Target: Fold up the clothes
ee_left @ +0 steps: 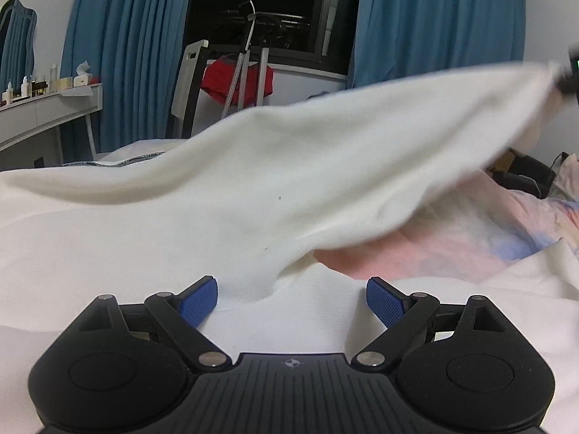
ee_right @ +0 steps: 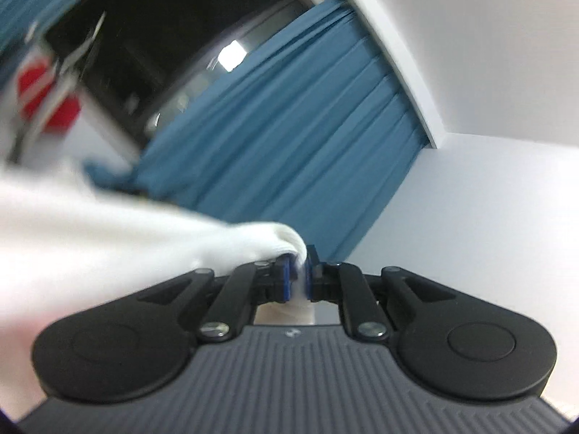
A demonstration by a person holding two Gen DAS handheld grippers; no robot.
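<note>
A white knit garment lies spread over the bed, with one part lifted in a long sweep toward the upper right. My left gripper hovers low over the cloth, open, its blue pads wide apart with nothing pinched between them. In the left wrist view my right gripper shows as a dark shape at the raised tip of the cloth. In the right wrist view my right gripper is shut on a bunched edge of the white garment, which trails down to the left.
A pink and blue patterned sheet covers the bed at right. Blue curtains frame a dark window. A white dressing table with bottles stands at left. A rack with a red cloth stands beyond the bed.
</note>
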